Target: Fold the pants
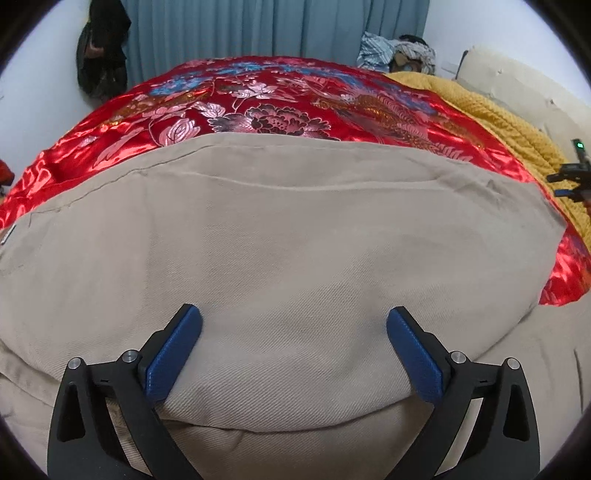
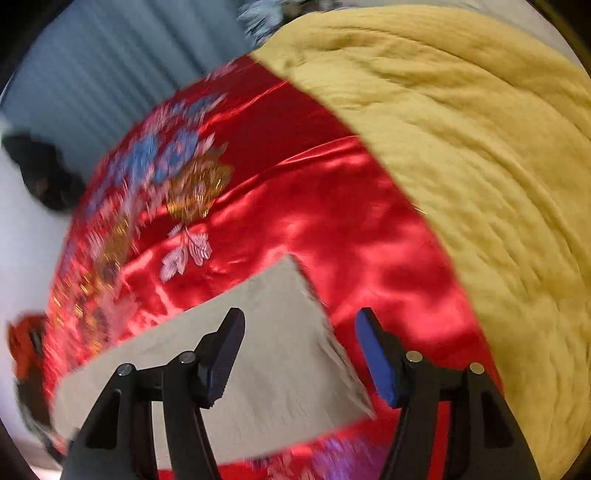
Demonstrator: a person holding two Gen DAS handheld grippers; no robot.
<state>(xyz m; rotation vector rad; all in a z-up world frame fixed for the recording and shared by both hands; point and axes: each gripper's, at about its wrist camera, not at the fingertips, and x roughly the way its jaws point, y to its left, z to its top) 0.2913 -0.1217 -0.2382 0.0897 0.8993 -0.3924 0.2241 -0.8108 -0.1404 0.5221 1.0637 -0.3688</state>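
Two grippers, fingers spread, empty | pants (image 1: 280,236) folded flat, long axis left-right on red quilt (image 1: 258,103)

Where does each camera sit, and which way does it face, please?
Left wrist: sits on the left gripper, tilted down across the beige pants toward the curtain; both fingers show, spread wide.
Right wrist: sits on the right gripper, tilted down over the pants' end and yellow blanket; its fingers show, apart, holding nothing; the picture is blurred.
Shared: pants, red cover, blanket, curtain.
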